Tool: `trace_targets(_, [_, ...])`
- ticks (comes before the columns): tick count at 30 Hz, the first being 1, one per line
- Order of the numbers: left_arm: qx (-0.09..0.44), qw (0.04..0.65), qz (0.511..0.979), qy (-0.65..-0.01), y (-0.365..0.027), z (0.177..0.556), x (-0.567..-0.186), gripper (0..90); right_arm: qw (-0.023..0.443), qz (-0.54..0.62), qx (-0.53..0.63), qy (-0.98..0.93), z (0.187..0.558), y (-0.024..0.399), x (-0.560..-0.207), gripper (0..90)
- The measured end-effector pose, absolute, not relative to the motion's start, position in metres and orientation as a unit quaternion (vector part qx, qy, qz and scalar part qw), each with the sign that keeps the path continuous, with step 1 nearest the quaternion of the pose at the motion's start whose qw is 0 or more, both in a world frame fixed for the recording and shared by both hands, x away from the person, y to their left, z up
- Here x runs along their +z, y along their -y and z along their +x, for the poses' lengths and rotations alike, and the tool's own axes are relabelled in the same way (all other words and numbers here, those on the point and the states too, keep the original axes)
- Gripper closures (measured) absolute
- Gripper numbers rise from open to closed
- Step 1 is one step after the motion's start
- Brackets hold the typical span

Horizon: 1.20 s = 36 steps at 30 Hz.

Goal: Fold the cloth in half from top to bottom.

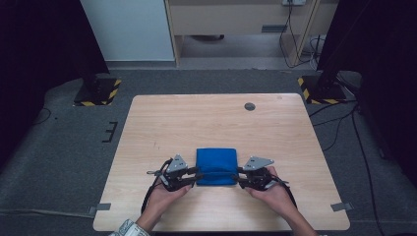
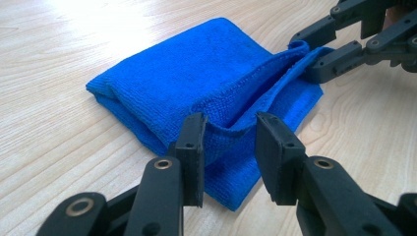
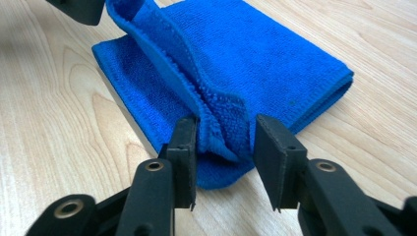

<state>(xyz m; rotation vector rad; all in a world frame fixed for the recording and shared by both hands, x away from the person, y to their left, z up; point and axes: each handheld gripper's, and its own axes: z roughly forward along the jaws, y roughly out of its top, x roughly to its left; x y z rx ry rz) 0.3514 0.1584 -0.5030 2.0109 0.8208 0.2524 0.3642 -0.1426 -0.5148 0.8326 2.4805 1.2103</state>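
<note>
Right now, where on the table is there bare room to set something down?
Bare wood runs from the folded blue cloth back to the table's far edge, except the grommet. Crowded near edge: left gripper and right gripper flank the cloth.

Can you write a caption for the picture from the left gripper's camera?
Open left gripper at the raised edge of a folded blue cloth on a wooden table.

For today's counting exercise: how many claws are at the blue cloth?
2. The left claw is at the near left corner of the folded blue cloth; the right claw is at its near right corner. Each has a raised cloth edge between open jaws.
</note>
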Motion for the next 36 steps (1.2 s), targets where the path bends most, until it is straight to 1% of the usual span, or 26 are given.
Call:
trace_targets(3, [0.106,0.472,0.808,-0.335,-0.160,0.349,-0.497,63.1,0.130,0.289,0.418,-0.851,0.362,0.146,-0.510,55.0])
trace_targets(4, [0.106,0.472,0.808,-0.335,-0.160,0.349,-0.497,62.6,0.130,0.289,0.418,-0.851,0.362,0.146,-0.510,55.0])
trace_targets(5, [0.112,0.479,0.803,-0.337,-0.161,0.349,-0.494,62.4,0.130,0.294,0.418,-0.850,0.360,0.148,-0.508,51.7])
trace_targets(6, [0.112,0.479,0.803,-0.337,-0.161,0.349,-0.494,62.1,0.130,0.294,0.418,-0.850,0.360,0.148,-0.508,51.7])
trace_targets(7, [0.120,0.484,0.796,-0.343,-0.163,0.351,-0.492,61.7,0.133,0.295,0.420,-0.848,0.360,0.149,-0.505,48.8])
trace_targets(8, [0.120,0.484,0.796,-0.343,-0.163,0.351,-0.492,61.4,0.133,0.295,0.420,-0.848,0.360,0.149,-0.505,48.8])
trace_targets(9, [0.125,0.482,0.793,-0.351,-0.163,0.355,-0.493,60.7,0.134,0.302,0.424,-0.843,0.361,0.150,-0.502,45.6])
trace_targets(11, [0.125,0.477,0.795,-0.354,-0.162,0.357,-0.496,60.1,0.137,0.304,0.432,-0.838,0.362,0.150,-0.498,43.3])
trace_targets(17, [0.129,0.456,0.810,-0.346,-0.157,0.357,-0.503,59.8,0.150,0.312,0.440,-0.829,0.370,0.146,-0.488,38.4])
trace_targets(22, [0.131,0.444,0.817,-0.343,-0.155,0.356,-0.506,58.1,0.155,0.316,0.437,-0.828,0.379,0.138,-0.487,36.3])
trace_targets(26, [0.133,0.449,0.813,-0.347,-0.154,0.357,-0.504,52.9,0.157,0.319,0.431,-0.829,0.385,0.132,-0.491,33.6])
trace_targets(31, [0.139,0.448,0.808,-0.357,-0.153,0.363,-0.501,37.4,0.159,0.332,0.429,-0.825,0.391,0.130,-0.496,26.9])
trace_targets(32, [0.139,0.448,0.808,-0.357,-0.153,0.363,-0.501,35.1,0.159,0.332,0.429,-0.825,0.391,0.130,-0.496,26.9])
trace_targets(33, [0.141,0.449,0.805,-0.360,-0.153,0.364,-0.500,32.8,0.160,0.333,0.430,-0.824,0.393,0.130,-0.496,24.5])
trace_targets(36, [0.142,0.449,0.805,-0.361,-0.153,0.365,-0.499,27.3,0.164,0.337,0.431,-0.821,0.394,0.129,-0.496,22.4])
